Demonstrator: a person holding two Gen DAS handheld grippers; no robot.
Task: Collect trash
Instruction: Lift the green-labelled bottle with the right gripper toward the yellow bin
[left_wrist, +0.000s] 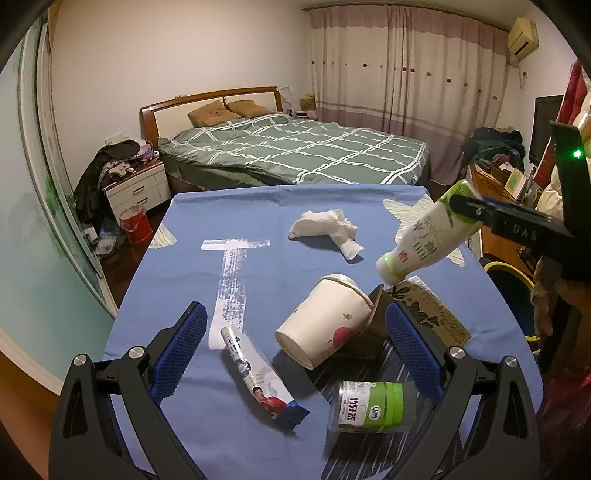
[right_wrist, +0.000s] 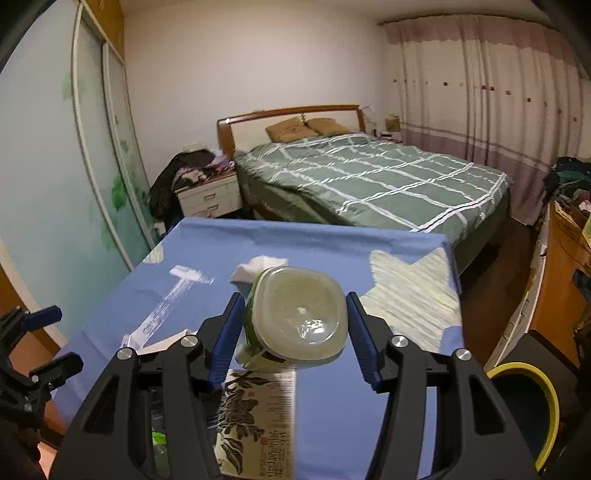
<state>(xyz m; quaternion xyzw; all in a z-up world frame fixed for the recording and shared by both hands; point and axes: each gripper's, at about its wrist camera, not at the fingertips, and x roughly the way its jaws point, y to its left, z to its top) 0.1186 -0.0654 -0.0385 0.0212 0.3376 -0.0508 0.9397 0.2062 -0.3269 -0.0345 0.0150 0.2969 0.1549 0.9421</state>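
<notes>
**Bedroom beyond the blue surface**

Ahead of my claws, past the far edge of the blue-clothed surface (left_wrist: 258, 280), I see a bed (left_wrist: 295, 151) with a green checked quilt, two tan pillows (left_wrist: 229, 110) and a wooden headboard (right_wrist: 288, 112) against a pale wall. To the left of it stands a white nightstand (left_wrist: 138, 186) heaped with clothes, and further left are sliding wardrobe doors (right_wrist: 99, 155) with green leaf prints. Pink-and-cream curtains (left_wrist: 406, 70) cover the far right wall, with an air conditioner (left_wrist: 522, 37) mounted beside them. Off to my right I make out a wooden desk (right_wrist: 565, 280) piled with clutter. The floor (right_wrist: 491, 295) is dark wood. The lighting is dim and warm.
</notes>
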